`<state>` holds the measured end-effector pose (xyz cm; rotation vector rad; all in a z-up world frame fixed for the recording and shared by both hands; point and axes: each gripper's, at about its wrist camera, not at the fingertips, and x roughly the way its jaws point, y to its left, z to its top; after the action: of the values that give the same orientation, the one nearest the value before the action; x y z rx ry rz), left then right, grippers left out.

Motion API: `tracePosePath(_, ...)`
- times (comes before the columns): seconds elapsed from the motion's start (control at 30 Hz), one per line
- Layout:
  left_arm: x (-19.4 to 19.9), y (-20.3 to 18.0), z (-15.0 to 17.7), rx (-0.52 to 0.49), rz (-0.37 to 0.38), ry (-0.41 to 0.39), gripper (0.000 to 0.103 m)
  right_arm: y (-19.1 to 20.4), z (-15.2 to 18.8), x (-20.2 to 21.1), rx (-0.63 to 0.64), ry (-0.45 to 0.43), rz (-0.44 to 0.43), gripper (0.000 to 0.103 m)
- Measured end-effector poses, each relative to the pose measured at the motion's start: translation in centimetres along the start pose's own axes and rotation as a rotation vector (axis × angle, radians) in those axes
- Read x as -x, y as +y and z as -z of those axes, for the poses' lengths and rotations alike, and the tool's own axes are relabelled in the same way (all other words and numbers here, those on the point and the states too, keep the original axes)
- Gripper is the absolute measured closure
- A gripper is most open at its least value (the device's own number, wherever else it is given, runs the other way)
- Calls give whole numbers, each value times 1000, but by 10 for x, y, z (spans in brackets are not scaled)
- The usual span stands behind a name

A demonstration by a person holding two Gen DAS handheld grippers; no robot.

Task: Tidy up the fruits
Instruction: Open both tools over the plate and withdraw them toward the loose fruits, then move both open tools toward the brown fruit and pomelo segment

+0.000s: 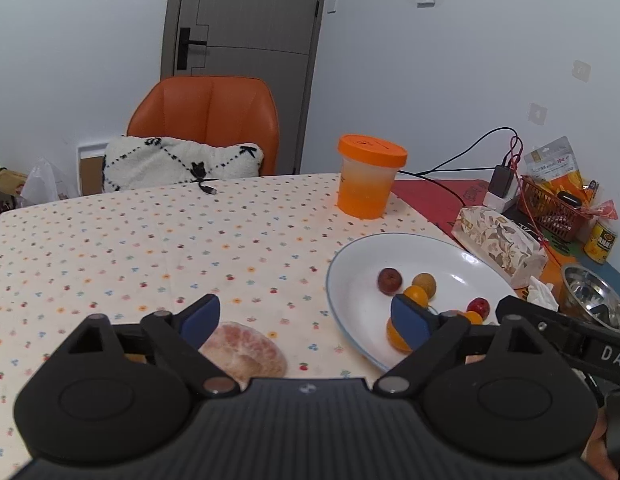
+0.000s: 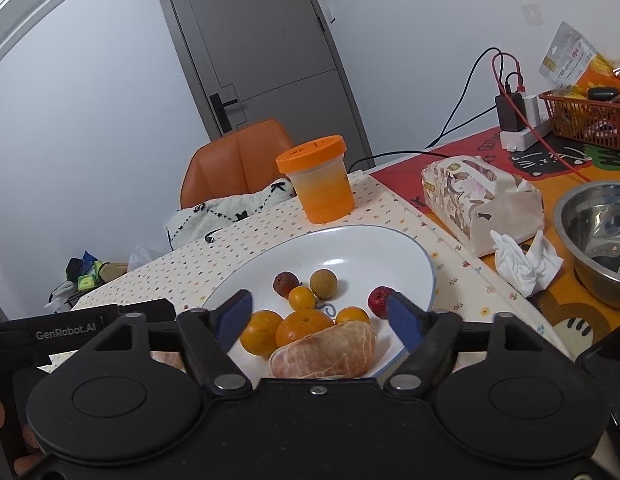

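- We have two peeled pomelo pieces: one [image 1: 245, 350] lies on the tablecloth [image 1: 149, 248], near and left of the plate [image 1: 350, 264]; the other [image 2: 324, 354] sits at the near edge of the plate, touching an orange [image 2: 303, 326].
- Our left gripper [image 1: 305, 322] is spread wide and empty, just beside the piece on the cloth; our right gripper [image 2: 322, 318] is also wide and empty above the plate.
- We judge the piece on the cloth to be soft, light and easily crushed, its membrane a little slippery, so we would close gently across its short width.
- Its long axis runs roughly left to right, flat side down as far as we can tell.
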<state>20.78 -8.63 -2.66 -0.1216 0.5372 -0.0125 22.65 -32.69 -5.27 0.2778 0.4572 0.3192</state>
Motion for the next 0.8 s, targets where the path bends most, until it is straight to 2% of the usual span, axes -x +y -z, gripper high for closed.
tracePosePath(0.27,13,18,-1,16,-44,26,6,9,3,4,-11,-4,16,0)
tracePosePath(0.33,17,24,-1,19,-77,28,6,12,4,6,-13,-5,7,0)
tracePosePath(0.57,28,43,1,37,-94,30,5,25,4,9,-5,9,-43,0)
tracePosePath(0.67,34,49,1,50,-91,19,0,31,5,11,0,7,-54,0)
tracePosePath(0.8,40,56,2,59,-75,6,0,40,7,13,13,11,-68,0)
